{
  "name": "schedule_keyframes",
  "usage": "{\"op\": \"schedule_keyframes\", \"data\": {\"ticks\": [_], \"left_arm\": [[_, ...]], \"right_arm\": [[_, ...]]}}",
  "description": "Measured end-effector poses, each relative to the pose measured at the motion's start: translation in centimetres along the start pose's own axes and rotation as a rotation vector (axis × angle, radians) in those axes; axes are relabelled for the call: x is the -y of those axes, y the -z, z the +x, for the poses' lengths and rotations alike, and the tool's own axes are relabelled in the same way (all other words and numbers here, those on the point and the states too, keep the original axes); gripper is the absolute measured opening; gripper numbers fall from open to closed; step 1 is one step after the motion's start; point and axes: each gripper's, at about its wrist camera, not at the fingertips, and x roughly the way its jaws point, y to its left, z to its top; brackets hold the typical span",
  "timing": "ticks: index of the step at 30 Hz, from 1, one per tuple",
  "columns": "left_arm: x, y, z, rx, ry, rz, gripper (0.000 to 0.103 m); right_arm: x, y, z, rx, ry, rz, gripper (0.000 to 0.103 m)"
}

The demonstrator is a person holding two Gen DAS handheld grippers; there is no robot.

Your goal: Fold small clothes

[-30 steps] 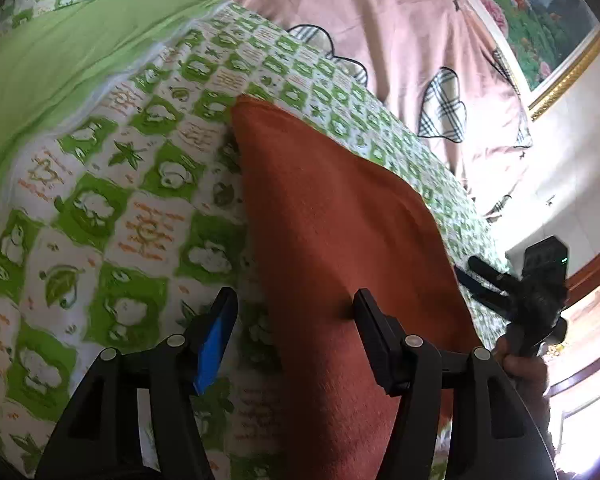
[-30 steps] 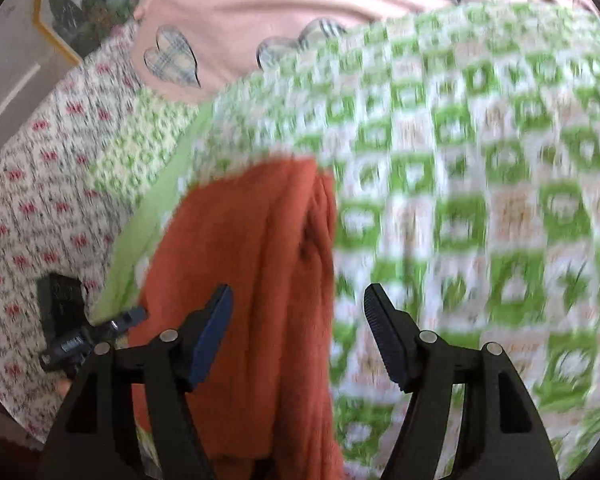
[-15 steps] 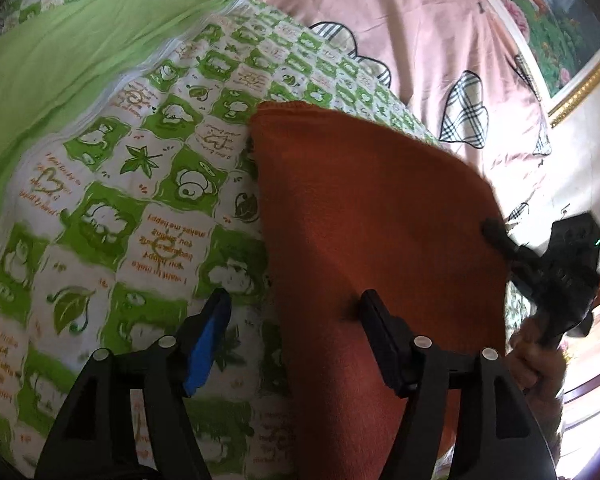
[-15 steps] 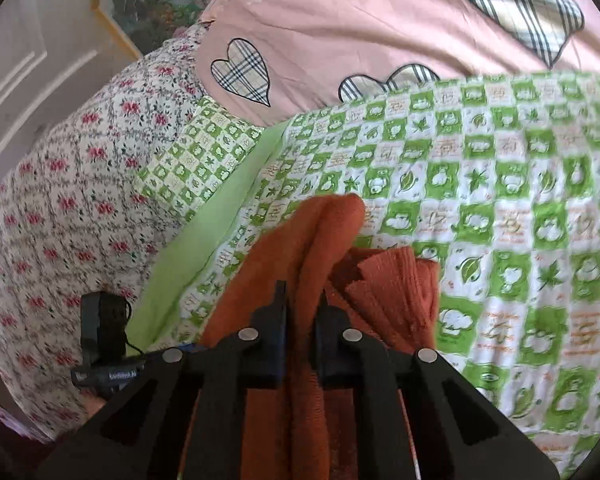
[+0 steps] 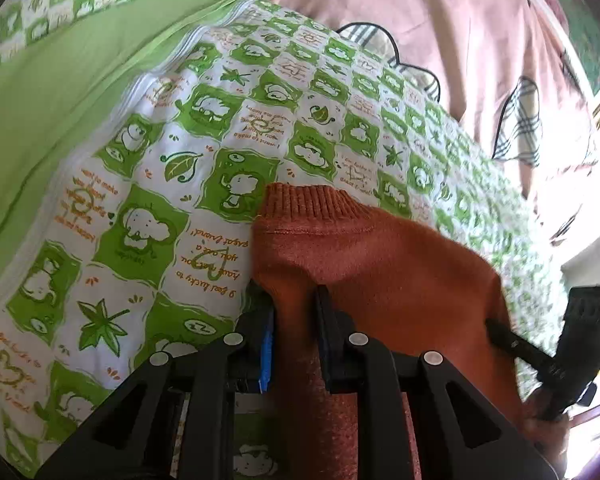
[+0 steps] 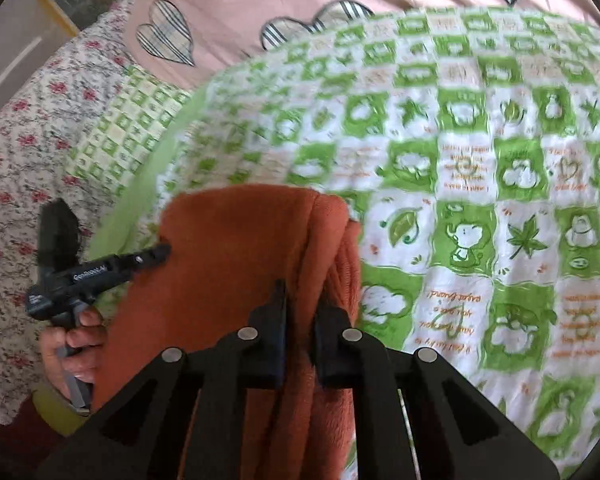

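Both hand-held grippers, left [image 5: 295, 312] closing and right [image 6: 300, 312] clenched, pinch the fuzzy rust-orange garment [image 5: 380, 264], its ribbed cuff [image 5: 312, 200] over the checked quilt [image 5: 172, 200].

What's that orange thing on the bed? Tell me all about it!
It is a small rust-orange knitted garment, soft and fuzzy, with a ribbed band along its far edge. It lies on the green checked cartoon bedspread. The left hand-held gripper is closing on one edge and the right hand-held gripper pinches the bunched opposite edge.

Left tool [image 5: 294, 320] is closing on the rust-orange knit garment [image 5: 380, 264], fabric pinched between its jaws. It's all on a green-and-white checked cartoon bedspread [image 5: 172, 184].
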Motion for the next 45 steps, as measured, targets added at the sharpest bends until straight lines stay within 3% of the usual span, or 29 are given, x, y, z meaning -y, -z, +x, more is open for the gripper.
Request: {"op": "schedule_keyframes", "data": {"ticks": [7, 11, 13, 15, 17, 20, 25, 28, 29, 34, 38, 40, 42, 45], "left_arm": [[1.0, 4.4, -6.3, 0.035, 0.030, 0.044, 0.031], [1.9, 9.5, -10.5, 0.052, 0.051, 0.088, 0.043], [2.5, 12.3, -12.3, 0.060, 0.053, 0.126, 0.049], [3.0, 15.0, -13.8, 0.073, 0.053, 0.159, 0.063], [3.3, 17.4, -14.8, 0.081, 0.042, 0.189, 0.066], [3.9, 20.7, -15.6, 0.081, 0.030, 0.249, 0.066], [4.4, 22.8, -14.5, 0.069, -0.023, 0.304, 0.068], [4.4, 23.1, -13.4, 0.061, -0.045, 0.313, 0.068], [4.4, 23.2, -13.0, 0.060, -0.060, 0.316, 0.068], [5.0, 24.0, -13.1, 0.079, -0.072, 0.361, 0.066], [5.4, 24.7, -13.0, 0.076, -0.086, 0.386, 0.066], [5.0, 24.4, -13.1, 0.083, -0.097, 0.358, 0.063], [4.1, 23.6, -13.2, 0.077, -0.088, 0.289, 0.048], [2.9, 22.6, -13.9, 0.091, -0.043, 0.201, 0.034]], "right_arm": [[-1.0, 2.4, -5.6, 0.060, -0.014, 0.022, 0.018], [-2.1, 5.9, -9.1, 0.089, -0.039, 0.015, 0.045], [-2.6, 8.0, -10.4, 0.100, -0.049, 0.016, 0.045], [-2.7, 9.5, -11.2, 0.107, -0.053, 0.024, 0.045], [-2.9, 11.3, -11.8, 0.107, -0.049, 0.029, 0.045], [-3.5, 12.8, -11.6, 0.085, -0.036, -0.005, 0.045], [-4.6, 13.9, -10.1, 0.030, 0.021, -0.079, 0.045], [-4.4, 13.7, -9.7, 0.030, -0.029, -0.049, 0.015], [-4.2, 13.4, -9.9, 0.045, -0.051, -0.031, 0.010], [-4.4, 12.2, -12.1, 0.132, -0.155, 0.024, 0.007], [-4.8, 11.9, -12.7, 0.147, -0.166, 0.024, 0.007], [-4.7, 11.9, -12.7, 0.150, -0.179, 0.040, 0.006], [-4.8, 11.9, -12.8, 0.154, -0.180, 0.040, 0.006], [-4.9, 11.9, -13.3, 0.163, -0.182, 0.038, 0.006]]}}
